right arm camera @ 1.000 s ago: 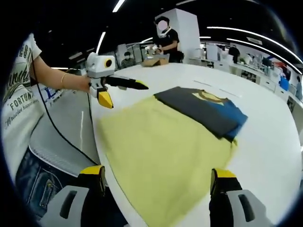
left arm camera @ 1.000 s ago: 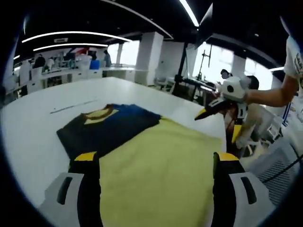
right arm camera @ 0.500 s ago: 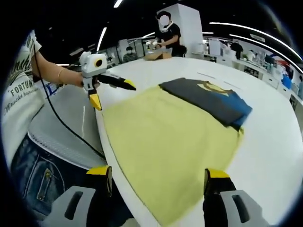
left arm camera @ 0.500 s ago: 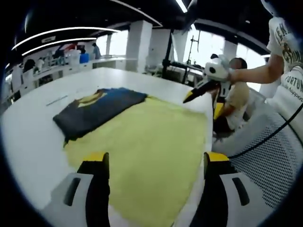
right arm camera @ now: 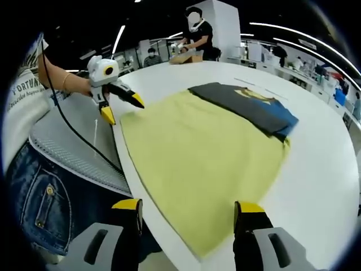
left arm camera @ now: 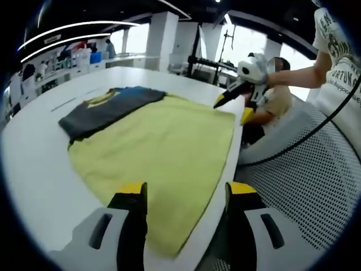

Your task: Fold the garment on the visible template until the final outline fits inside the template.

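Your left hand-held gripper (left arm camera: 183, 197) hangs with its jaws apart and empty over the near hem of the yellow garment (left arm camera: 161, 147), while your right hand-held gripper (right arm camera: 186, 217) hangs the same way, open and holding nothing, over the opposite corner of that edge. The garment lies spread flat on the white counter (left arm camera: 34, 164), its near side running along the counter's rounded rim beside your chair. At the far end a dark, folded T-shirt (right arm camera: 245, 107) with a blue panel and a yellow print overlaps the yellow cloth; no template outline can be made out under either. To make the fold clean, it looks best to bring each set of jaws down onto a corner at the same time, pinch only the top layer, and lift evenly so the edge stays straight. The yellow fabric reads as soft, matte knit, lying nearly smooth in a broad trapezoid; it will likely sag between two grip points. The counter is smooth and glossy, so the cloth may slide as you pull.
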